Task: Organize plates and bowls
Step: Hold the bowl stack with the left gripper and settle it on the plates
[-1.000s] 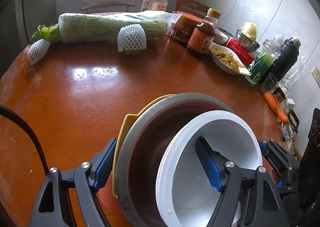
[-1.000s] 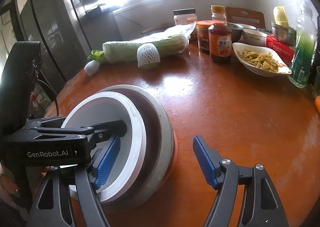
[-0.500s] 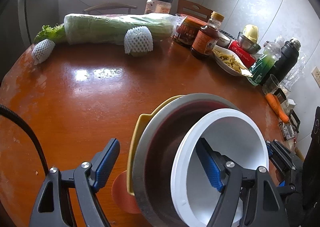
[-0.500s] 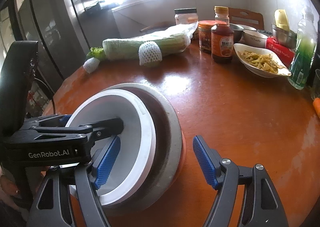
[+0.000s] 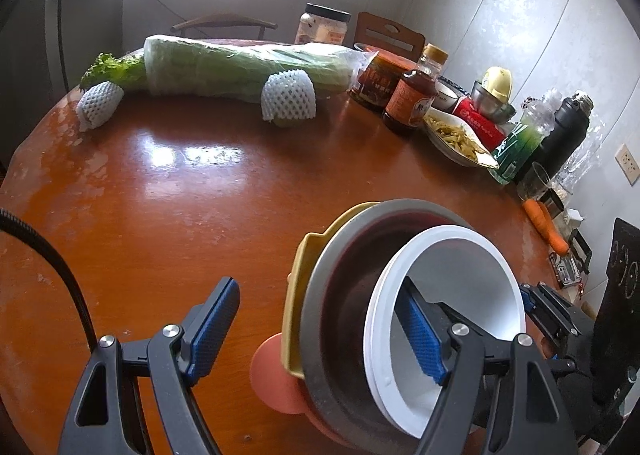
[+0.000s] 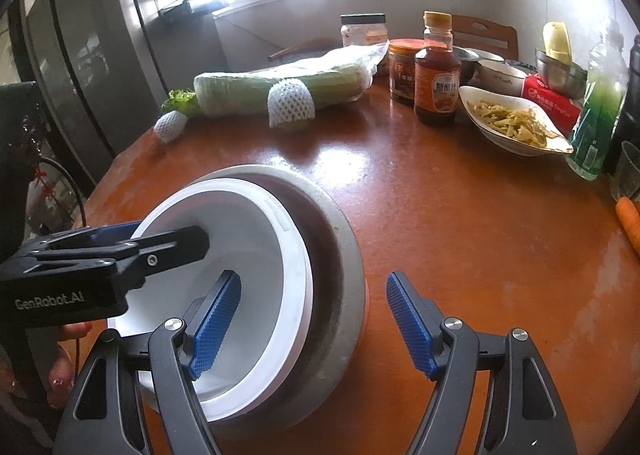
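A round, glossy red-brown table in a kitchen corner, window behind, carries the whole scene. Nearest the cameras, a nested stack stands tilted: a white bowl inside a grey metal bowl, over a yellow plate and an orange plate. Over the past second the stack has tipped further and slid rightward in the left view, exposing the orange plate beneath. The left gripper is spread wide, its left finger clear of the stack and its right finger inside the white bowl; it clamps nothing. The right gripper is likewise agape, one finger inside the white bowl, the other outside the grey rim. Judgement: the stack is being levered or repositioned as one unit, and could slip while unclamped. Farther off lie the wrapped cabbage, a sauce bottle and a dish of shredded food.
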`<act>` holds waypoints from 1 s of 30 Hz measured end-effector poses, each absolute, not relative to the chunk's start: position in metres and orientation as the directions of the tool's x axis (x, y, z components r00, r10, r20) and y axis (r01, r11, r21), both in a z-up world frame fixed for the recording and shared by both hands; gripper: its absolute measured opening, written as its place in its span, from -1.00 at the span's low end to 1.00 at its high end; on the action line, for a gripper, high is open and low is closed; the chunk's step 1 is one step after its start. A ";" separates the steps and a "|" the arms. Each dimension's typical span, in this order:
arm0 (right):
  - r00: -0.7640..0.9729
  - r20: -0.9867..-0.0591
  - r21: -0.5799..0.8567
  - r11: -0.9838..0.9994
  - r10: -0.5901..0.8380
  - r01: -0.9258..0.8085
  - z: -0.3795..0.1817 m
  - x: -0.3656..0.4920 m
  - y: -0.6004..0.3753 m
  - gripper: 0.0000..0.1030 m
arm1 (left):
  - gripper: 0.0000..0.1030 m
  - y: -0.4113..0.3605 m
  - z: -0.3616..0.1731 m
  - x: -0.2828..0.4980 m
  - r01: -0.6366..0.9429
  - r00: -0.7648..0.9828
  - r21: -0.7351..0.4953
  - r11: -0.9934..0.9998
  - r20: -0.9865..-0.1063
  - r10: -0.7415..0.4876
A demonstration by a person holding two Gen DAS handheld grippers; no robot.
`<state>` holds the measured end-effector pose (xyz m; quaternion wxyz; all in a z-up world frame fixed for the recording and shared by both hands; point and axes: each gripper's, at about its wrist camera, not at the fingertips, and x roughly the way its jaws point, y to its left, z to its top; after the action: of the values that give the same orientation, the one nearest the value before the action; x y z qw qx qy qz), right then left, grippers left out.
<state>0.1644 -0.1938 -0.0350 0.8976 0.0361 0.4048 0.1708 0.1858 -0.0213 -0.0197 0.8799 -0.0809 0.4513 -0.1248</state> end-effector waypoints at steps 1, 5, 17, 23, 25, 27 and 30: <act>0.614 -0.716 0.199 0.940 0.332 -0.277 -0.035 0.164 -0.193 0.49 | 0.52 -0.020 -0.019 0.185 0.145 0.561 -0.252 0.957 -0.775 -0.289; 0.617 -0.718 0.185 0.943 0.321 -0.276 -0.034 0.163 -0.190 0.49 | 0.52 -0.017 -0.019 0.181 0.141 0.563 -0.248 0.958 -0.776 -0.284; 0.627 -0.716 0.163 0.948 0.305 -0.274 -0.030 0.161 -0.186 0.50 | 0.52 -0.015 -0.015 0.174 0.146 0.573 -0.244 0.959 -0.769 -0.283; 0.634 -0.712 0.155 0.948 0.302 -0.279 -0.026 0.161 -0.185 0.50 | 0.55 -0.015 -0.012 0.172 0.147 0.580 -0.246 0.958 -0.764 -0.285; 0.636 -0.710 0.152 0.948 0.303 -0.281 -0.025 0.160 -0.185 0.50 | 0.56 -0.014 -0.012 0.171 0.142 0.581 -0.246 0.959 -0.764 -0.282; 0.640 -0.707 0.149 0.948 0.301 -0.281 -0.023 0.160 -0.185 0.50 | 0.56 -0.013 -0.010 0.169 0.141 0.584 -0.250 0.958 -0.760 -0.285; 0.648 -0.699 0.147 0.947 0.303 -0.285 -0.019 0.157 -0.185 0.51 | 0.57 -0.012 -0.007 0.166 0.142 0.591 -0.246 0.959 -0.756 -0.281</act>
<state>0.1574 -0.1854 -0.0194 0.9077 0.0118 0.3870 0.1620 0.1665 -0.0122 -0.0070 0.8883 -0.0800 0.4363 -0.1190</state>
